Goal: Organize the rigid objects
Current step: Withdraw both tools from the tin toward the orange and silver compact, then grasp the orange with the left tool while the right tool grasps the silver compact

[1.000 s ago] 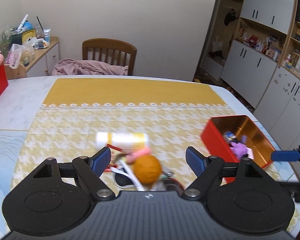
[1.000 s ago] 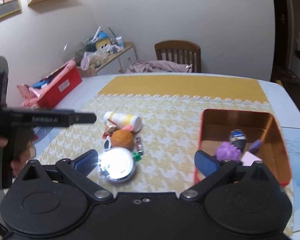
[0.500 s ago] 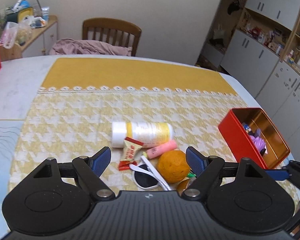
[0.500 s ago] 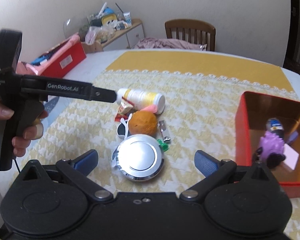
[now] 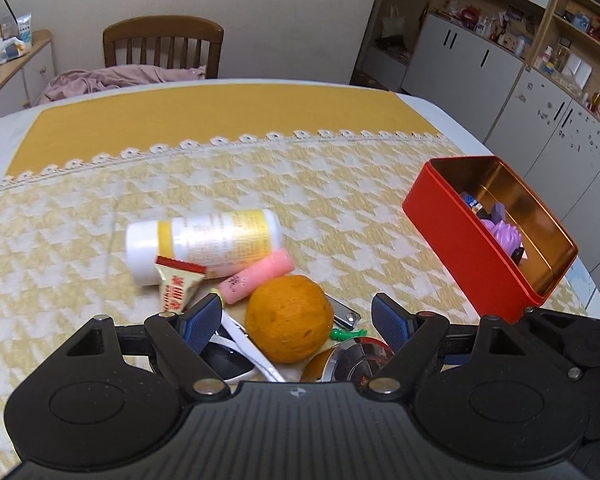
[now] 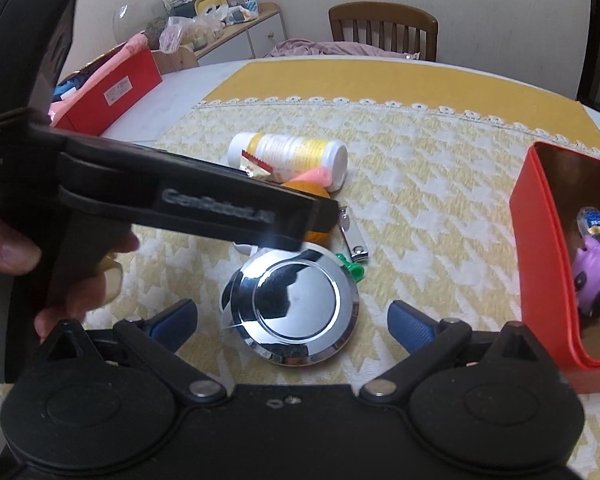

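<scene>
my left gripper (image 5: 296, 316) gapes around the orange (image 5: 289, 319). my right gripper (image 6: 292, 322) is spread too, empty. the bottle (image 5: 202, 243) lies sideways, cap pointing left.

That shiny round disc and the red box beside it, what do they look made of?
The round disc looks like polished chrome-plated metal or plastic: it mirrors the gripper above it like a mirror. The red box looks like thin painted tin: glossy red outside, a gold, reflective inside and a rolled rim. Neither can be settled by look alone.
</scene>
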Action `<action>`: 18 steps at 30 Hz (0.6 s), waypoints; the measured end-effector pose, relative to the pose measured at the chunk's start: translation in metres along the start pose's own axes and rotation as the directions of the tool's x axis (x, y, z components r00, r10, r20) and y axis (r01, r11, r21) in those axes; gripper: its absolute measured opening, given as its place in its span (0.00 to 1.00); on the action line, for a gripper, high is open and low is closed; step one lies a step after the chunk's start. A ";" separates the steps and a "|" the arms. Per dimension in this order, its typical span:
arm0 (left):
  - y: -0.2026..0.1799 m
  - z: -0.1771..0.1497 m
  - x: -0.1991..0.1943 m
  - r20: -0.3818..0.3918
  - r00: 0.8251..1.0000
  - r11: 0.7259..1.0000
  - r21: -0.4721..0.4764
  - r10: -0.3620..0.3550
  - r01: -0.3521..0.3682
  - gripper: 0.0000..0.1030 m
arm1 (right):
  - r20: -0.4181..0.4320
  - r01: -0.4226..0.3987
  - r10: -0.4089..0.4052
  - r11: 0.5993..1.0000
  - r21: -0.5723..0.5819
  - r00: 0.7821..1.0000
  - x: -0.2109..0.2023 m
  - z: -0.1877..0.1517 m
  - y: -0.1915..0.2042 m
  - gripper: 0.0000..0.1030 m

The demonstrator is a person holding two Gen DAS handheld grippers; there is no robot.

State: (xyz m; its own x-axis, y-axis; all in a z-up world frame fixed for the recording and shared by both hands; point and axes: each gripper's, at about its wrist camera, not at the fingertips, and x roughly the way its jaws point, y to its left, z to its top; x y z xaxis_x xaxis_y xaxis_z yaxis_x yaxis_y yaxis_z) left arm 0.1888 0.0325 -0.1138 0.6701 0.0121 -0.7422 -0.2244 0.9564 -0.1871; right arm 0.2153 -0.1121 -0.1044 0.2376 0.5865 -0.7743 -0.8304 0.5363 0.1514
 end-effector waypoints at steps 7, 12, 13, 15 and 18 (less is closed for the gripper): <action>-0.006 -0.001 0.013 0.000 1.000 0.999 0.038 0.006 -0.006 0.79 | -0.018 -0.010 0.010 1.000 0.027 1.000 0.010 0.001 -0.003 0.96; -0.013 -0.003 0.018 0.004 1.000 0.997 0.073 0.021 -0.021 0.71 | -0.022 -0.008 0.008 1.000 0.016 1.000 0.011 -0.001 -0.001 0.92; -0.013 -0.003 0.019 0.000 0.999 0.996 0.079 0.032 -0.032 0.69 | -0.022 -0.009 0.009 1.000 0.014 1.000 0.011 -0.001 -0.001 0.91; -0.012 -0.004 0.021 -0.007 0.999 0.996 0.071 0.048 -0.047 0.61 | -0.022 -0.007 0.008 1.000 0.010 1.000 0.011 -0.001 0.000 0.89; -0.009 -0.005 0.023 -0.013 0.999 0.997 0.056 0.048 -0.047 0.57 | -0.025 0.002 -0.002 1.000 -0.003 1.000 0.012 -0.002 0.001 0.79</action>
State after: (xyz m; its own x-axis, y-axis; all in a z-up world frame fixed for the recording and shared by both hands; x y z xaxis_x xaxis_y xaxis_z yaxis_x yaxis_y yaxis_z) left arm 0.2028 0.0227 -0.1321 0.6490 0.0539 -0.7589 -0.2156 0.9696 -0.1156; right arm 0.2169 -0.1057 -0.1147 0.2262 0.5699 -0.7900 -0.8317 0.5351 0.1479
